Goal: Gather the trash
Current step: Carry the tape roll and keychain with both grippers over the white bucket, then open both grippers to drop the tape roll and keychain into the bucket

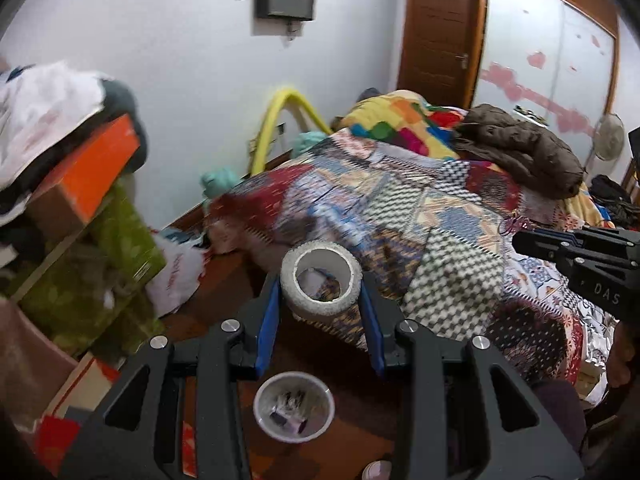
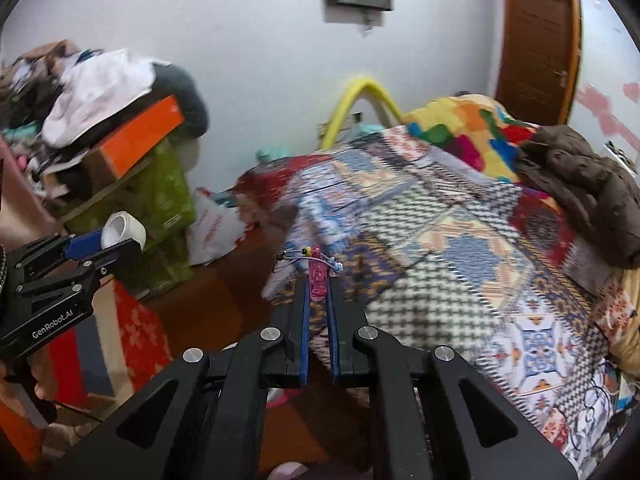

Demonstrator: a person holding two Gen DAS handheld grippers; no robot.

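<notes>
Between your left claw's (image 1: 320, 280) blue pads sits the white tape roll (image 1: 321, 279), pinched from both sides. Right below it is the small white bin (image 1: 294, 407), so I'd release straight down. Your right claw (image 2: 319, 280) is squeezed nearly shut on a pink beaded trinket (image 2: 317, 278). Only the right view shows that; only the left shows the bin.

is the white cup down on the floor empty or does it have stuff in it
Not empty. Seen from the left wrist, the white cup stands upright with small dark scraps at its bottom; what they are cannot be told.
</notes>
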